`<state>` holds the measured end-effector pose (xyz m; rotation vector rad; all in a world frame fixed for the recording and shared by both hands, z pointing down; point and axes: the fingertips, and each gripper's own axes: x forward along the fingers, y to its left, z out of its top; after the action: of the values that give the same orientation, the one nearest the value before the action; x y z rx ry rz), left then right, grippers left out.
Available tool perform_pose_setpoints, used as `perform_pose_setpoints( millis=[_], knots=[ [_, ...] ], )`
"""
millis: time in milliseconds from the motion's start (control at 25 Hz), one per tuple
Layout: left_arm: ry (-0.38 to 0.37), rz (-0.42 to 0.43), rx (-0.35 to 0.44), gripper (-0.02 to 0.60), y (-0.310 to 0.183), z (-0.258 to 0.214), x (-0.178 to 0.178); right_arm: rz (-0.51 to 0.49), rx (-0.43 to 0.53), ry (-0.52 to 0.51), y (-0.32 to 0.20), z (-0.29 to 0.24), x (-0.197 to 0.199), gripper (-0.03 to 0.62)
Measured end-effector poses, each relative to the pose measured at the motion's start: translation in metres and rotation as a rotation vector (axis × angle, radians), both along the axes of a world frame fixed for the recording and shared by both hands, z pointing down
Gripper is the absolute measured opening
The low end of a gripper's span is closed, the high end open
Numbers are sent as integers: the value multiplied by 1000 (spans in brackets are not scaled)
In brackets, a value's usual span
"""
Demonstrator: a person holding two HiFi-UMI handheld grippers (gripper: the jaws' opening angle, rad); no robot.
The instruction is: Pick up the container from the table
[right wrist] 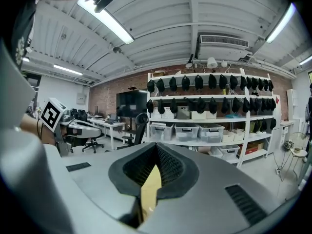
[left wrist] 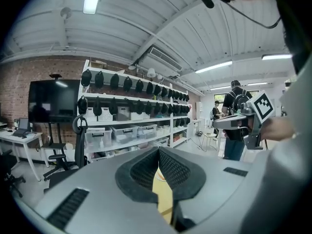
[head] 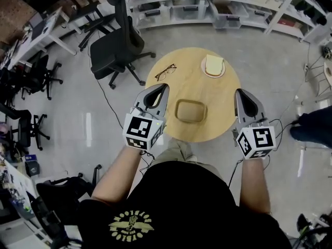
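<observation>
A tan, shallow, rounded-rectangle container sits on the near half of the round wooden table. My left gripper hovers at the table's left edge, to the left of the container, with its jaws shut and nothing between them. On the other side, my right gripper is at the table's right edge, also shut and empty. The two stand apart from the container, one on each side. In the left gripper view the closed jaws show only a sliver of tabletop, and in the right gripper view the same.
A pair of glasses lies at the table's far left. A round plate with a pale yellow item sits at the far right. A black office chair stands behind the table's left. Shelves of bins line the back. Someone's legs are at right.
</observation>
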<state>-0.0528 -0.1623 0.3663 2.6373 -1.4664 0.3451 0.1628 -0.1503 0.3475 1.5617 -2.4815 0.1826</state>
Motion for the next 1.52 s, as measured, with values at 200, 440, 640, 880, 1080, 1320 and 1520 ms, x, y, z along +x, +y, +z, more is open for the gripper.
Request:
perform_pose_setpoints(
  millis=[200, 440, 640, 880, 1080, 1320, 1520],
  knots=[
    [11, 10, -47, 17, -20, 17, 4, 11, -33, -6, -19, 14, 3, 15],
    [30, 26, -123, 17, -32, 47, 12, 11, -94, -17, -29, 47, 3, 15],
    [62, 57, -198, 17, -35, 80, 19, 2, -165, -24, -35, 86, -3, 15],
    [59, 66, -283, 17, -34, 122, 20, -12, -252, -14, -36, 130, -12, 15],
    [59, 57, -360, 17, -34, 156, 16, -26, -328, 8, -34, 164, -17, 17],
    [93, 11, -489, 18, -31, 202, 5, -28, -425, 21, -31, 206, -19, 18],
    [76, 1, -593, 20, -23, 245, 3, -40, -494, 31, -29, 242, -21, 40]
  ],
)
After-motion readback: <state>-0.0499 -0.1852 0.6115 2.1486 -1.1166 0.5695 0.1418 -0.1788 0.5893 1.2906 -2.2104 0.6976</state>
